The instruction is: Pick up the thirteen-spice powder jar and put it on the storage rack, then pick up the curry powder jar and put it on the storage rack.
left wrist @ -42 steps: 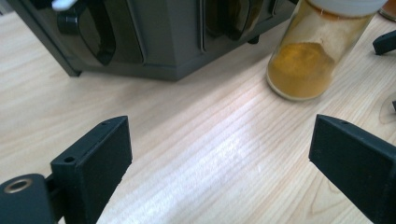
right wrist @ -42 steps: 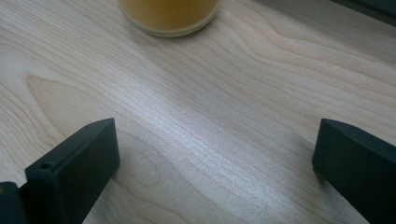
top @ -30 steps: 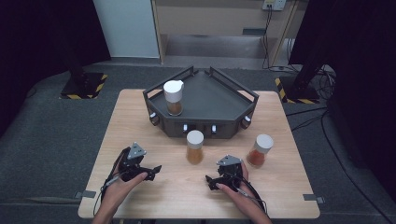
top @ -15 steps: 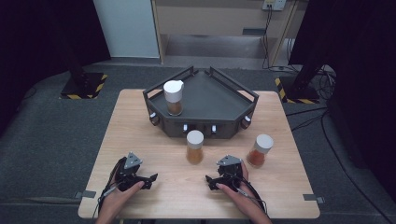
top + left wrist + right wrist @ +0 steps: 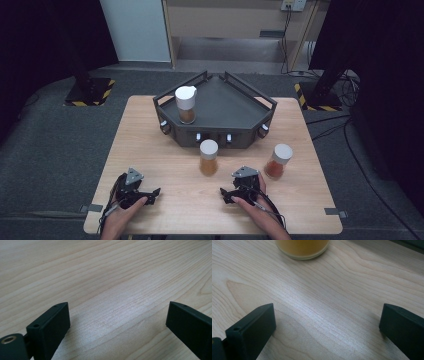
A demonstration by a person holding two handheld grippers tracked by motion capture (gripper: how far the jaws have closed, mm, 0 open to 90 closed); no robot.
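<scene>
Middle jar point(image 5: 208, 157) at frame centre on bench point(image 5: 150, 150), untouched. Left gripper point(image 5: 145, 194) and right gripper point(image 5: 227, 194) lower frame; fingers spread, empty.

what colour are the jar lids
White, on all three jars, clearest in the high view.

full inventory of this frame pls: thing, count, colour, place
Jars: 3, amber contents, white lids; one on the tray at its left, one on the table just in front of the tray, one at table right.
Tray: 1, dark grey, angular, raised rim; far middle of the table.
Table: 1, light wood.
Stand bases: 2, black with yellow-black stripes; on the floor at both far sides.
Left gripper: 1, black, jaws open, near left edge.
Right gripper: 1, black, jaws open, near the middle jar.
Hands: 2, bottom edge.
</scene>
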